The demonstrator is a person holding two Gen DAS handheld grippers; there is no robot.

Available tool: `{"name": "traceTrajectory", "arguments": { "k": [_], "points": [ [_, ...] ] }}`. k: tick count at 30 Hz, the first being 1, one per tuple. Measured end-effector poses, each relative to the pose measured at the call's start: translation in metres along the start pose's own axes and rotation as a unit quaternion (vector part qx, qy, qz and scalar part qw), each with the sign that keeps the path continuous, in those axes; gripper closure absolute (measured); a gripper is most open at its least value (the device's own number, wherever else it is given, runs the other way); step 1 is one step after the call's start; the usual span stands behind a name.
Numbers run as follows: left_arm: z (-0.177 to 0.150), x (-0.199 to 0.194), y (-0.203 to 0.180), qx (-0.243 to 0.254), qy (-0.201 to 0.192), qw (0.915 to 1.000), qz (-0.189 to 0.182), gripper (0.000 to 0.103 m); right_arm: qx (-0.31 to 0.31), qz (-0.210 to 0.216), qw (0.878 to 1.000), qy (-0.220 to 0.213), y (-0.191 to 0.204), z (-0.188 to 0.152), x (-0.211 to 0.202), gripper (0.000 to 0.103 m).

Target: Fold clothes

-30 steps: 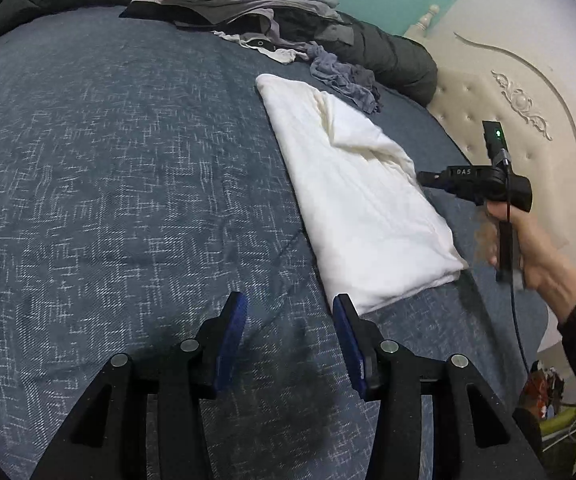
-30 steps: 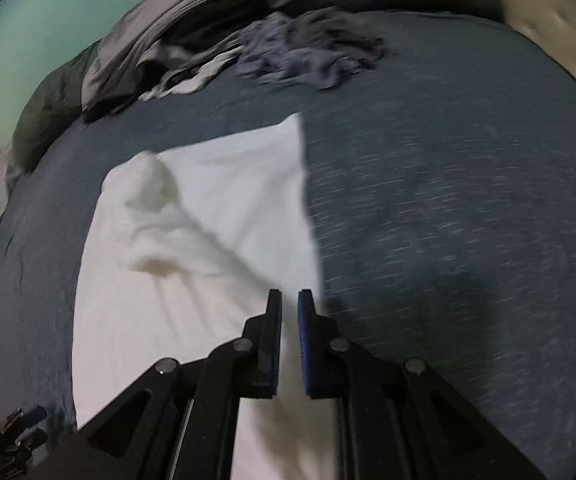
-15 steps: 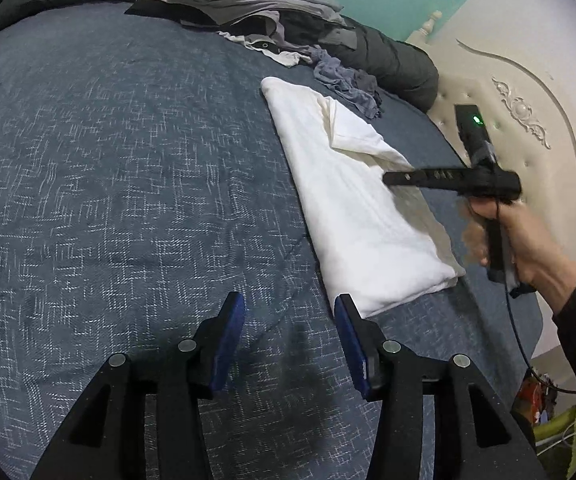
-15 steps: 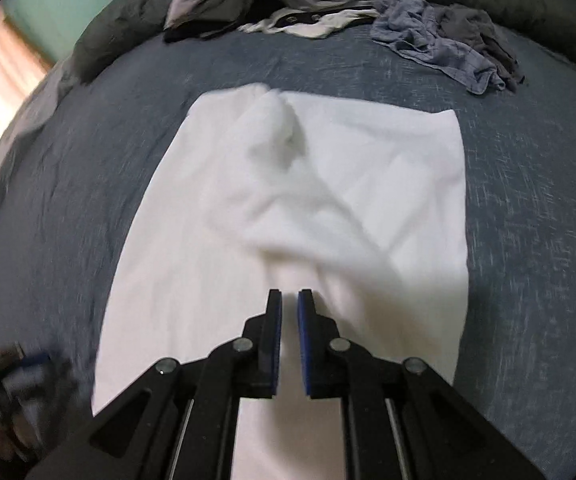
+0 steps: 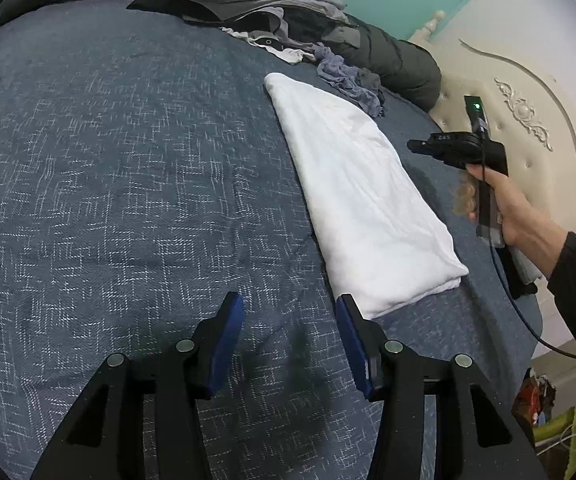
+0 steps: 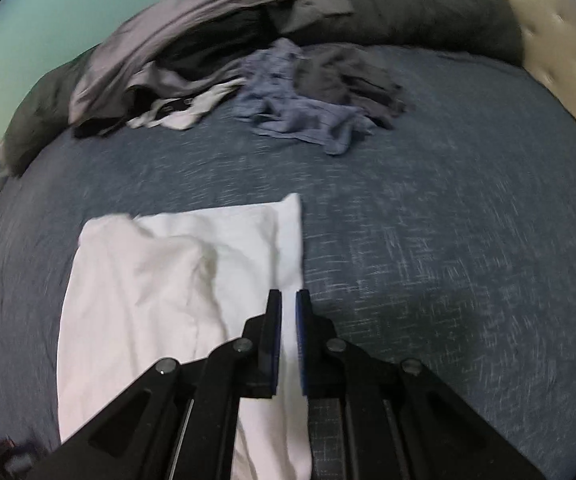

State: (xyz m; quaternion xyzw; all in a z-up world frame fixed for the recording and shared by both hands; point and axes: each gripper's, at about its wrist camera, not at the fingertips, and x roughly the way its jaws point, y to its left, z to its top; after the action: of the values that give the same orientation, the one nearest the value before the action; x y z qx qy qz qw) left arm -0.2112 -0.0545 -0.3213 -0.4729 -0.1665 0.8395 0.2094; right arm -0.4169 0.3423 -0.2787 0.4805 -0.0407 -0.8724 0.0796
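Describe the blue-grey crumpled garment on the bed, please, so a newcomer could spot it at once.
Start at the dark blue bedspread and look toward the clothes heap along its far edge. The blue-grey garment lies loose before it, beyond the folded white cloth. It alone is faintly striped blue.

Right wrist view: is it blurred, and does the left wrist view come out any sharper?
Right wrist view: smeared by motion, the bedspread weave streaked and the clothes pile soft, though the white garment stays readable. Left wrist view: sharp, weave crisp, with fisheye bending and dark corners; the left gripper throws a faint shadow.
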Motion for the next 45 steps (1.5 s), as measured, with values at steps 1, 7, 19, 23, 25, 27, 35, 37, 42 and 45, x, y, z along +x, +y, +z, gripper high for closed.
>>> {"name": "traceTrajectory", "arguments": {
  "k": [1,7,19,23,25,27,35,37,42,45],
  "points": [
    [0.0,0.0,0.0,-0.001,0.0,1.0,0.0,0.051,-0.005,0.013,1.0,0.0,0.003,0.006,0.003,0.096],
    [-0.001,0.001,-0.003,0.006,0.004,1.0,0.0,0.05,-0.032,0.074,0.997,0.012,0.039,0.03,0.022,0.053],
    [0.001,0.004,0.0,0.003,0.006,1.0,0.0,0.049,0.01,0.089,0.995,0.042,0.038,0.049,0.061,0.098],
    [-0.001,0.005,0.002,-0.001,0.008,1.0,-0.002,0.049,0.046,0.084,0.995,0.008,0.024,0.052,0.053,0.1],
    [-0.002,0.005,0.002,0.0,0.009,1.0,-0.001,0.049,0.053,0.079,0.995,0.01,0.021,0.052,0.056,0.1],
    [-0.003,0.004,0.001,0.002,0.01,1.0,0.0,0.049,0.052,0.067,0.996,0.015,0.022,0.052,0.061,0.1],
    [-0.003,0.006,0.0,0.004,0.012,0.9999,-0.001,0.049,0.04,0.057,0.997,0.012,0.019,0.055,0.052,0.098],
    [-0.003,0.006,-0.002,0.005,0.011,0.9999,-0.003,0.049,0.043,0.079,0.996,0.005,0.012,0.053,0.037,0.094],
    [-0.003,0.003,-0.005,0.005,0.007,0.9999,-0.007,0.049,0.024,0.125,0.991,0.028,0.014,0.025,0.014,0.074],
    [-0.003,0.001,-0.006,0.006,0.006,0.9999,-0.008,0.049,0.01,0.143,0.988,0.057,0.017,0.0,0.011,0.074]
  ]
}}
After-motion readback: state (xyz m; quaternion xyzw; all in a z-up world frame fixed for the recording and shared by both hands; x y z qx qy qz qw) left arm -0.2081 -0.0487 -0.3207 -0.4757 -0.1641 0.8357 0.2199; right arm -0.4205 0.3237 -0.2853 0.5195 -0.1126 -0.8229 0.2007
